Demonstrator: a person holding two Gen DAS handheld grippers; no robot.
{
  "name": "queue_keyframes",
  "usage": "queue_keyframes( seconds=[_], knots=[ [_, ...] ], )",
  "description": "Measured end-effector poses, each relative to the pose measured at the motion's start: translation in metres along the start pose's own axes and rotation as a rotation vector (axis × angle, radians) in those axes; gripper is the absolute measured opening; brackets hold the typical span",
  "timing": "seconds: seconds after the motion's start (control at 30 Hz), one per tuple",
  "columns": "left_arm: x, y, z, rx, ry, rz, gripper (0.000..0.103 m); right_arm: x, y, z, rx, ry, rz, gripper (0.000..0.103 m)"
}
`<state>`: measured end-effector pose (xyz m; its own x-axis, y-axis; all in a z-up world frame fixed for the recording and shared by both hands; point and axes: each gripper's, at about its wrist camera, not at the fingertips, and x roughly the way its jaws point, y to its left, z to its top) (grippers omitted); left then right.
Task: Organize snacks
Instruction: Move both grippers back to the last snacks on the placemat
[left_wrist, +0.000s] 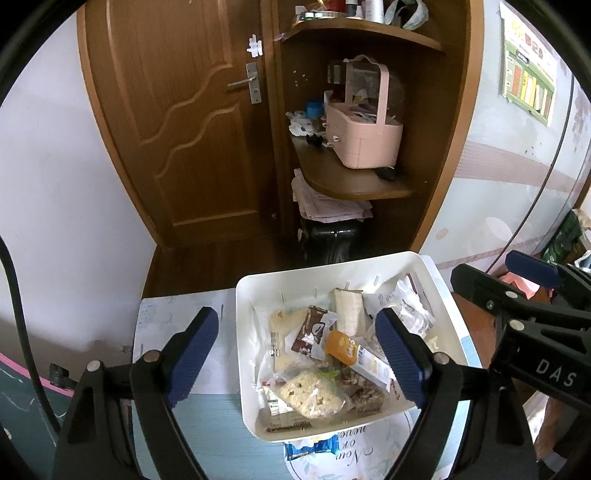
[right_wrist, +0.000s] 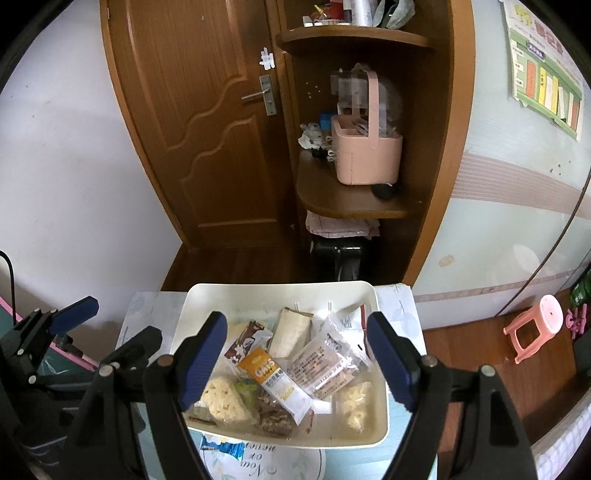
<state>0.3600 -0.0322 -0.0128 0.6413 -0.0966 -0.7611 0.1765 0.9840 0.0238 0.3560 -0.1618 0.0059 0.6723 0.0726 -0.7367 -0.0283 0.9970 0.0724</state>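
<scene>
A white plastic bin (left_wrist: 439, 295) (right_wrist: 207, 295) sits on a small table and holds several wrapped snacks: an orange oat bar (left_wrist: 345, 345) (right_wrist: 264, 367), a brown chocolate bar (left_wrist: 312, 328) (right_wrist: 245, 339), a pale puffed rice cake (left_wrist: 310, 393) (right_wrist: 221, 400) and clear packets (right_wrist: 325, 360). A blue snack packet (left_wrist: 314, 445) (right_wrist: 221, 446) lies on the table just in front of the bin. My left gripper (left_wrist: 299, 354) is open and empty above the bin's left part. My right gripper (right_wrist: 297, 362) is open and empty above the bin's middle.
The table (left_wrist: 210, 424) has a light blue patterned cloth. Behind stand a brown door (left_wrist: 177, 122), wooden corner shelves with a pink caddy (left_wrist: 365, 136) (right_wrist: 365, 155), and a black object on the floor. A pink stool (right_wrist: 535, 325) stands at the right.
</scene>
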Motion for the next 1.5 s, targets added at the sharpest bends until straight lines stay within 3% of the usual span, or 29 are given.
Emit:
queue_keyframes(
  seconds=[0.33, 0.53, 0.67, 1.03, 1.13, 1.23, 1.5],
  knots=[
    [-0.018, -0.004, -0.032, 0.023, 0.001, -0.005, 0.086, -0.015, -0.003, -0.026, 0.004, 0.015, 0.001, 0.079],
    [-0.020, -0.001, -0.068, 0.027, 0.036, -0.013, 0.086, -0.015, -0.007, -0.065, 0.008, 0.074, -0.008, 0.079],
    [-0.014, 0.000, -0.105, 0.035, 0.081, -0.016, 0.086, -0.006, -0.009, -0.104, 0.012, 0.152, 0.000, 0.079],
    [0.021, -0.002, -0.229, 0.048, 0.305, -0.016, 0.086, 0.033, -0.001, -0.230, -0.025, 0.418, 0.096, 0.079],
    [0.029, 0.000, -0.250, 0.047, 0.353, -0.009, 0.086, 0.040, 0.008, -0.257, -0.099, 0.450, 0.152, 0.079],
    [0.034, 0.004, -0.264, 0.040, 0.384, -0.005, 0.086, 0.041, 0.021, -0.275, -0.226, 0.427, 0.213, 0.079],
    [0.040, 0.010, -0.266, 0.024, 0.399, 0.000, 0.086, 0.048, 0.043, -0.296, -0.590, 0.415, 0.308, 0.079]
  ],
)
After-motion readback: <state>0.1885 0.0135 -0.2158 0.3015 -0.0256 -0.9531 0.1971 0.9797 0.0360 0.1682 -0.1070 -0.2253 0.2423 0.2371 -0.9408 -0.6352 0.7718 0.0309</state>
